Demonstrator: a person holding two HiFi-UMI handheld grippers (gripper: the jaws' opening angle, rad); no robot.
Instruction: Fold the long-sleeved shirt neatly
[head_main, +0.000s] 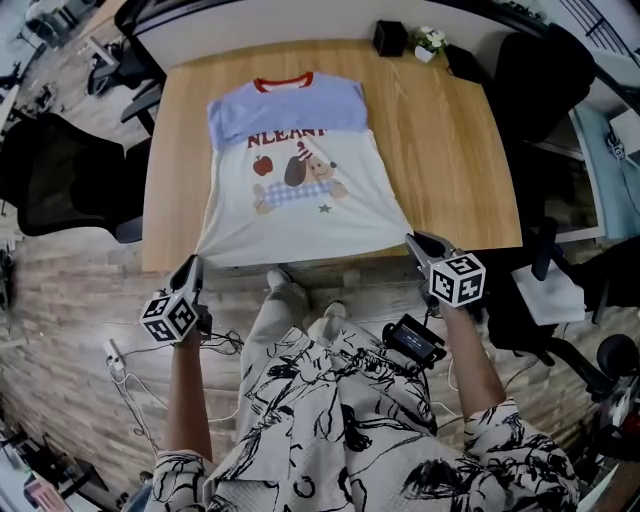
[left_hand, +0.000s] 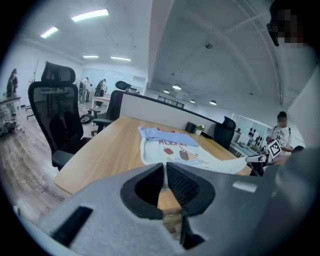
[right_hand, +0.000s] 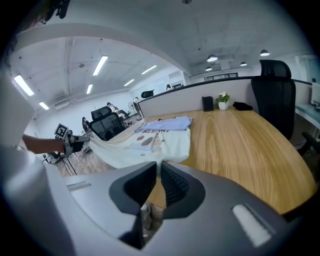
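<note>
left gripper (head_main: 194, 264): tilted down, clamped on shirt (head_main: 300, 200) hem corner | right gripper (head_main: 413, 241): same, opposite corner | gripper views alone show cloth in jaws; head view shows taut hem

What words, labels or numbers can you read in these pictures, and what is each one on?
"NLEAN", in red letters across the chest of the shirt; a last letter after it is unclear.
Left tool and right tool: black-and-white marker patterns only, no letters or numbers.
Nothing else is readable.
</note>
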